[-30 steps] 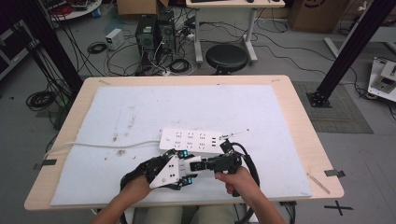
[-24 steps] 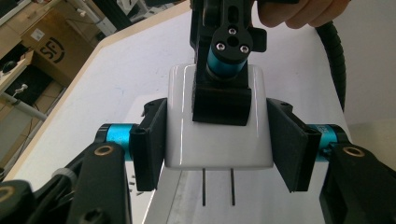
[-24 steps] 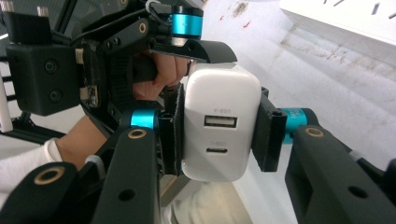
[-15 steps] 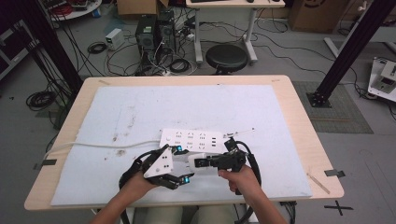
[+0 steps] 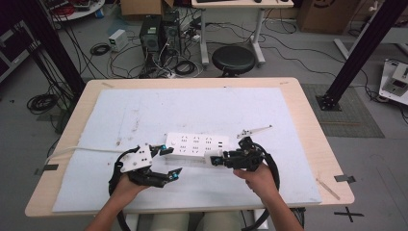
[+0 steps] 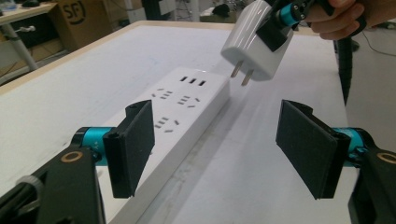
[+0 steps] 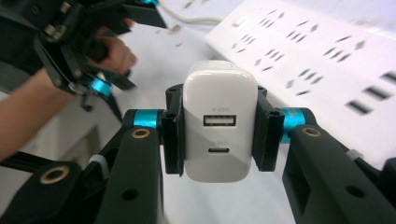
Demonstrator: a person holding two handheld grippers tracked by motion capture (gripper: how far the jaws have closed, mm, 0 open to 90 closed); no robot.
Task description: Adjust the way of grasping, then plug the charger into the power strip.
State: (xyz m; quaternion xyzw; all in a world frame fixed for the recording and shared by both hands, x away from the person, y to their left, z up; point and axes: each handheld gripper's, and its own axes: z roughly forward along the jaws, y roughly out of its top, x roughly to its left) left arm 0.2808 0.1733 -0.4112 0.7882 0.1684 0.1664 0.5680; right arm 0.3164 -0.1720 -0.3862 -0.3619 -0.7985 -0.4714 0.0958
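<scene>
My right gripper [image 7: 217, 135] clamps a white charger [image 7: 217, 121] by its two flat sides, the pads pressed against it, its USB face turned back toward my hand. In the left gripper view the charger's prongs [image 6: 243, 73] point down and toward the power strip [image 6: 187, 109], hanging just above and beyond its near end, not yet touching it. That is what the next move turns on, as I judge it: the prongs have to line up over a two-slot socket and go straight down. The strip's long axis runs left to right across the table in the high view, and the charger sits at its right end, so my right hand [image 5: 260, 177] is the nearer one by far.

My left gripper [image 5: 161, 163] has just been opening; its jaws stand apart with nothing between them, at the strip's left end, one pad just beside the strip's edge. I reckon it is placed to steady the strip while I push.

The strip lies on a white mat [image 5: 144, 110] that covers most of the wooden table [image 5: 317, 144], its cord [image 5: 82, 150] running off to the left edge. A thin metal piece [image 5: 255, 130] lies on the mat beyond my right hand. Farther out are a round black stool [image 5: 234, 58], computer towers [image 5: 156, 36], loose cables on the grey floor, and black frame posts on either side.
</scene>
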